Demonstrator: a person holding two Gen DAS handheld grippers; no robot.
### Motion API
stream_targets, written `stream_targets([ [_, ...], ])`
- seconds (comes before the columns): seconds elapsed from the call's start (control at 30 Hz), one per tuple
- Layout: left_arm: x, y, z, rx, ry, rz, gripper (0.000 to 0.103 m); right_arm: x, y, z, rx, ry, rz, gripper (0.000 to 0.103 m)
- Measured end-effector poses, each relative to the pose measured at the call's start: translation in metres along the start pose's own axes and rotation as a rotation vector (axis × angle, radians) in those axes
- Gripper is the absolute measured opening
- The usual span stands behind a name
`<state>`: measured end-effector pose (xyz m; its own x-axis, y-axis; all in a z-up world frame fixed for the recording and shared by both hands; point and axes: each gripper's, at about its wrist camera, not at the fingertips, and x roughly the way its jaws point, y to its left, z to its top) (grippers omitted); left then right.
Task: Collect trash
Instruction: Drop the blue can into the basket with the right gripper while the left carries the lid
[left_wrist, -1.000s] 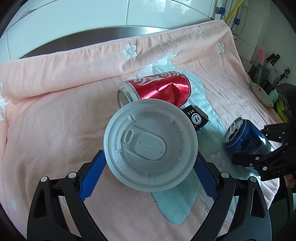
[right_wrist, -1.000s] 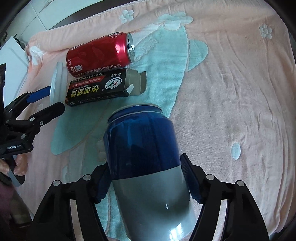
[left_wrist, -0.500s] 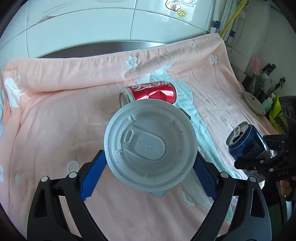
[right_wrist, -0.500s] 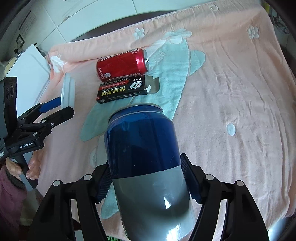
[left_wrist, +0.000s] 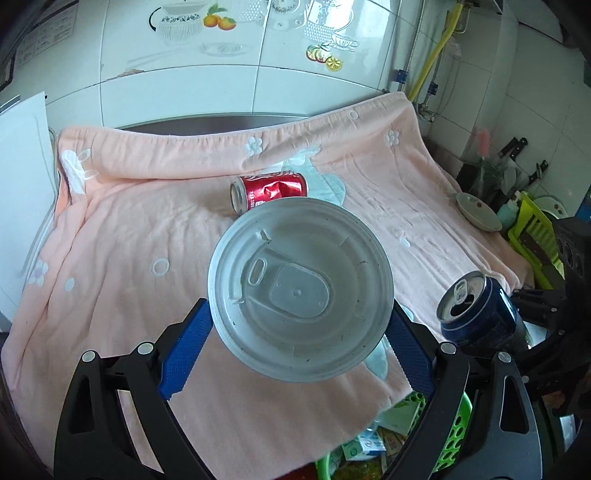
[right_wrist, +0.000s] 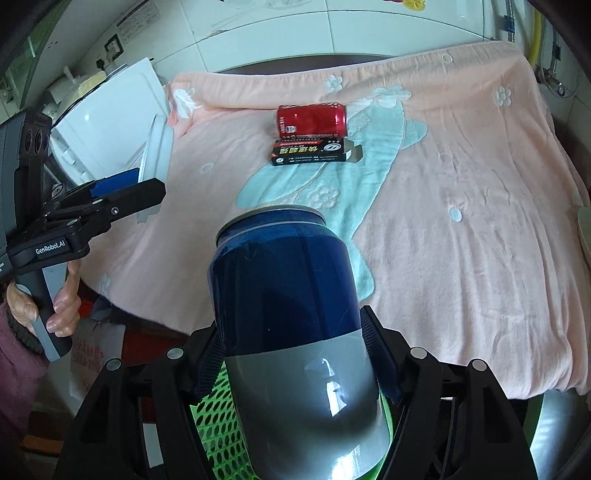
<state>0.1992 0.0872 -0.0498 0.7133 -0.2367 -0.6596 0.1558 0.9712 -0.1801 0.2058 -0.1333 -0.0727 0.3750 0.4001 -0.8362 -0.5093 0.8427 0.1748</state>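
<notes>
My left gripper (left_wrist: 299, 325) is shut on a round grey plastic lid (left_wrist: 300, 288), held edge to edge between the blue pads above the front edge of the pink blanket (left_wrist: 129, 240). My right gripper (right_wrist: 295, 354) is shut on a blue and silver drink can (right_wrist: 291, 314), held upright; it also shows in the left wrist view (left_wrist: 476, 314). A dented red cola can (right_wrist: 312, 120) lies on its side at mid blanket, with a black carton (right_wrist: 314, 155) just in front of it. A green perforated basket (right_wrist: 218, 424) with trash sits below the blanket's front edge, under both grippers.
A white appliance (right_wrist: 107, 122) stands at the blanket's left. A tiled wall (left_wrist: 258, 74) runs behind. At the right are a small dish (left_wrist: 478, 212), knives and a green rack (left_wrist: 535, 229). The basket also shows in the left wrist view (left_wrist: 454, 424).
Both grippers have pulled back and up from the blanket with the lid and the blue can. The red can and carton look farther away, and the green basket has come into view below.
</notes>
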Motion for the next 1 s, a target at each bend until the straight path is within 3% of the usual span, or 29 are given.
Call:
stream_targets([
  [0.17, -0.035, -0.022, -0.020, 0.002, -0.020, -0.001, 0.090, -0.016, 0.013, -0.032, -0.013, -0.004, 0.018, 0.066],
  [0.53, -0.088, -0.057, -0.066, 0.003, -0.037, -0.008, 0.090, -0.015, 0.000, -0.104, 0.026, 0.034, 0.048, 0.066],
  [0.7, -0.093, -0.066, -0.082, 0.001, -0.019, -0.019, 0.090, -0.015, -0.007, -0.116, 0.077, 0.032, 0.060, 0.070],
  [1.0, -0.087, -0.084, -0.112, 0.005, 0.037, -0.059, 0.090, -0.049, -0.015, -0.121, 0.121, -0.047, 0.042, 0.076],
])
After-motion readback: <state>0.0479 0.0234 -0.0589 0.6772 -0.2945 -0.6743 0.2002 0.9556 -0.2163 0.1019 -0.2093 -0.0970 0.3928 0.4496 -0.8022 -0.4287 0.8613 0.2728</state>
